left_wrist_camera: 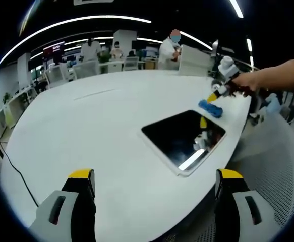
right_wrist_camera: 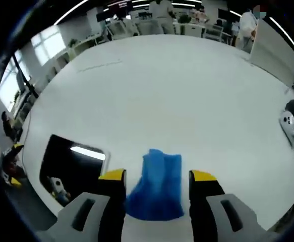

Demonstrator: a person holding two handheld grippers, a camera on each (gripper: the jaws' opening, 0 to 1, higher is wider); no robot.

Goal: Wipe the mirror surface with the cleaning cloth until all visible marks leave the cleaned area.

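Blue cleaning cloth [right_wrist_camera: 157, 186] on tabletop [right_wrist_camera: 187, 101] between wide-apart jaws of right gripper [right_wrist_camera: 157, 177], ungrasped; mirror [left_wrist_camera: 183, 137] unwiped; left gripper [left_wrist_camera: 154, 177] wide, empty.

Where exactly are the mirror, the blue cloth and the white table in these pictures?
mirror [left_wrist_camera: 179, 137]: left gripper view, middle of its dark glass.
blue cloth [right_wrist_camera: 157, 187]: right gripper view, middle of the cloth.
white table [right_wrist_camera: 177, 96]: right gripper view, bare tabletop.
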